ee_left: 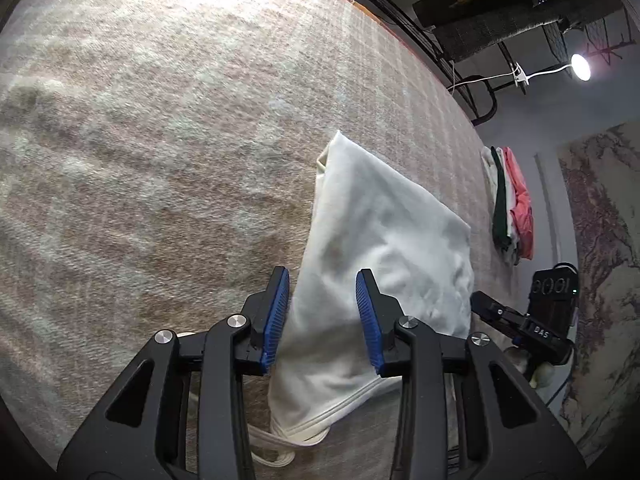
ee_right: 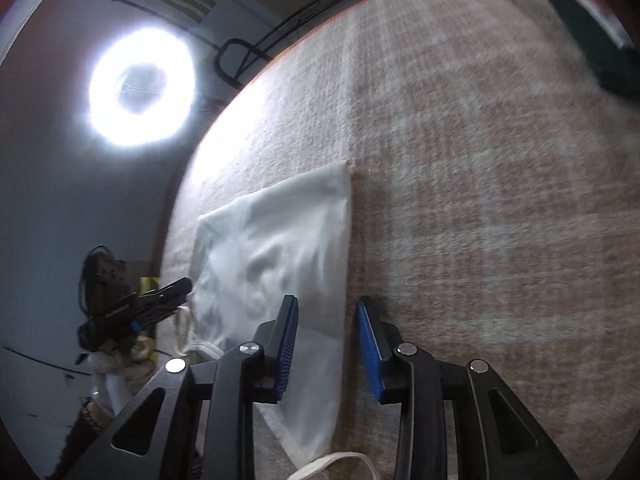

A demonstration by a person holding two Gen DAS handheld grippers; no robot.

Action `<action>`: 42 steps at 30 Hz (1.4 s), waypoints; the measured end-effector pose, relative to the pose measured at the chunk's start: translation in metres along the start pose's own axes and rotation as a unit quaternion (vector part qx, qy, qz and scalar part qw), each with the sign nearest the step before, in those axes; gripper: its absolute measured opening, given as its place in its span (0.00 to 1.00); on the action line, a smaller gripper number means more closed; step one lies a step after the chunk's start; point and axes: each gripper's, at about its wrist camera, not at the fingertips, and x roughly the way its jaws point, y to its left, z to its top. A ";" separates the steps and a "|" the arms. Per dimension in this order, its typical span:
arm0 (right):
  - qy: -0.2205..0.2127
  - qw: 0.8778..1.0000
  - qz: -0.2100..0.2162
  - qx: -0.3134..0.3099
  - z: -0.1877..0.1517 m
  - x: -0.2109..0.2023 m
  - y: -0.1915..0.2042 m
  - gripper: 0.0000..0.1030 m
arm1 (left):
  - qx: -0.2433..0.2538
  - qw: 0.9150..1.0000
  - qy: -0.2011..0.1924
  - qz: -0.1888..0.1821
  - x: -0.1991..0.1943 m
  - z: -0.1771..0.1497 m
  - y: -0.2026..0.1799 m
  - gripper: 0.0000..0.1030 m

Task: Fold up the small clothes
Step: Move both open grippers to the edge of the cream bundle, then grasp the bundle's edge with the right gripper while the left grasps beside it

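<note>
Two grippers work over one white garment (ee_left: pixel 380 248), which lies partly folded on the woven cloth covering the tabletop (ee_left: pixel 160 160). The left gripper (ee_left: pixel 322 316) hangs over the near end of the garment with its blue pads apart and nothing between them; fabric lies below the gap, not clamped. The right gripper (ee_right: pixel 327 344) is likewise spread wide, straddling the garment's straight right edge (ee_right: pixel 347 240), one pad above cloth and the other above bare tabletop. That placement suggests the edge is being lined up or about to be pinched for another fold. Loose ties (ee_right: pixel 340 460) trail from the near hem. The garment's middle is rumpled, so smoothing is probably needed before the fold sits flat. A stack of folded clothes (ee_left: pixel 512 208) rests well apart at the far edge, presumably kept there to leave working room. A lamp (ee_left: pixel 581 67) lights the area.
</note>
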 end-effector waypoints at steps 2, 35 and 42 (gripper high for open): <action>-0.003 1.000 0.009 0.003 0.003 0.003 0.001 0.28 | 0.002 1.000 -0.002 0.002 0.003 0.001 -0.006 0.33; -0.106 0.977 -0.132 -0.127 0.012 -0.060 0.091 0.05 | 0.202 0.972 -0.112 0.049 -0.001 -0.018 -0.192 0.04; -0.153 0.967 -0.156 -0.128 0.022 -0.125 0.070 0.05 | 0.227 0.967 -0.111 0.016 0.036 -0.015 -0.260 0.04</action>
